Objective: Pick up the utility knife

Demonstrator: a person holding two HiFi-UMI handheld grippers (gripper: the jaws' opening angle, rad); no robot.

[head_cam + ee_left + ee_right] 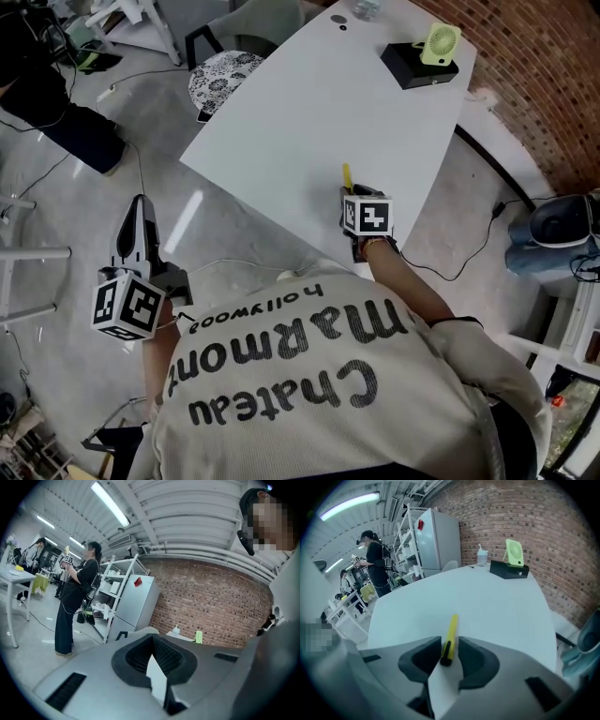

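Observation:
A yellow utility knife (347, 176) (450, 634) with a black end lies on the white table (309, 103) (497, 602), near its front edge. My right gripper (349, 194) (450, 645) points down at it with the jaws either side of the knife's black end. A sliver of table shows between the knife and the right pad, so the jaws are open. My left gripper (141, 204) (152, 637) hangs out over the floor at the left, away from the table. Its pads meet at the tips with nothing held.
At the table's far end a black box with a small green fan (422, 54) (512, 563) stands beside a cup (482, 556). A chair with a patterned seat (220, 77) is at the table's left side. Cables lie across the floor. A person (375, 562) stands by the shelves.

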